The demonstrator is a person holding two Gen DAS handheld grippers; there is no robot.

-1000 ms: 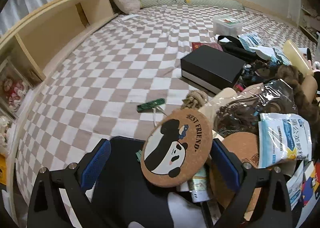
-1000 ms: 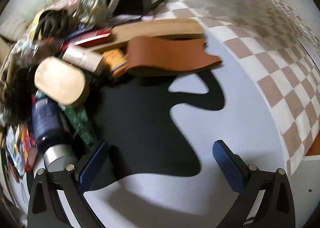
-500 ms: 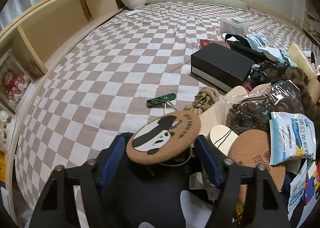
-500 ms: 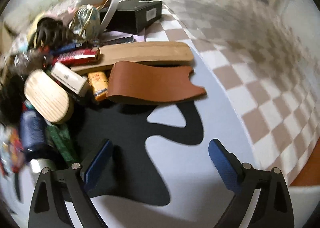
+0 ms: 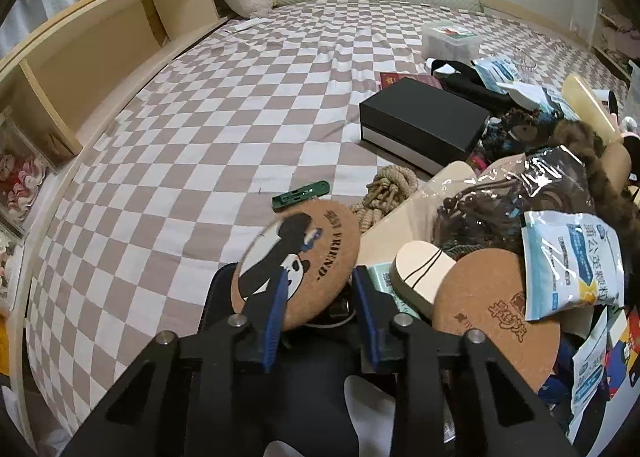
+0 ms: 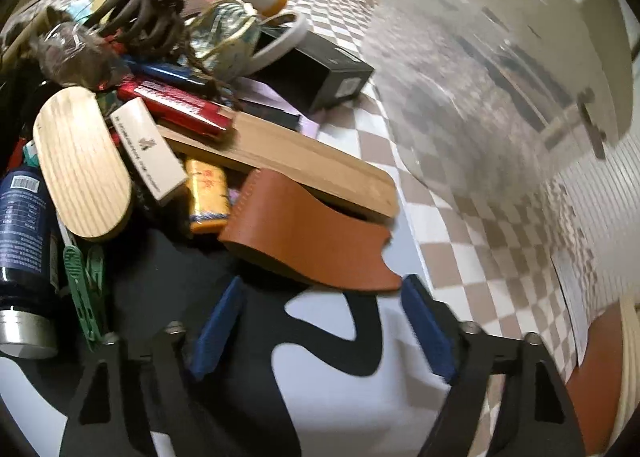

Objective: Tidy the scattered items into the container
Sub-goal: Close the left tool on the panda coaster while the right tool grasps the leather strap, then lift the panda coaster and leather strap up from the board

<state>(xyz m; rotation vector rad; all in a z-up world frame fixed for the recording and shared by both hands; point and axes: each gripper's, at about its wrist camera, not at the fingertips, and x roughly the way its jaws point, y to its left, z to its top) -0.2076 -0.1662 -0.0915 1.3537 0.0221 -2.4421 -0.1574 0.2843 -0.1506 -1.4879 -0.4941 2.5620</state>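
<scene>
Left claw: the left gripper [image 5: 320, 297] has its jaws drawn in narrow on the panda coaster [image 5: 298, 263], one blue pad over its face, the other at its right edge.
Panda coaster: round cork, tilted, its far edge raised above the checked bedspread [image 5: 224, 117], at the left margin of the heap.
Beside it: a second cork coaster [image 5: 492, 309] lies flat just to the right, with a cream oval piece [image 5: 420, 273] between them and a blue-and-white packet [image 5: 572, 261] overlapping its far edge.
Beyond the coaster: a green clip [image 5: 301, 195] and a knotted rope [image 5: 388, 189] lie on the bedspread; a black box [image 5: 424, 123] sits farther back.
Right claw: the right gripper [image 6: 320, 333] stands wide open and empty above a black-and-white sheet.
In its way: a brown leather piece [image 6: 312, 233] lies just ahead of the fingers, its near edge close to the right pad, with a long wooden board [image 6: 312, 161] behind it.
Left of it: a wooden oval [image 6: 80, 161], a white carton [image 6: 148, 149], a yellow packet [image 6: 208, 193], a green peg [image 6: 84, 289] and a dark blue bottle [image 6: 20, 225] crowd together.
Container: a clear plastic tub [image 6: 480, 77], blurred, is at the upper right of the right view, well apart from the panda coaster.
</scene>
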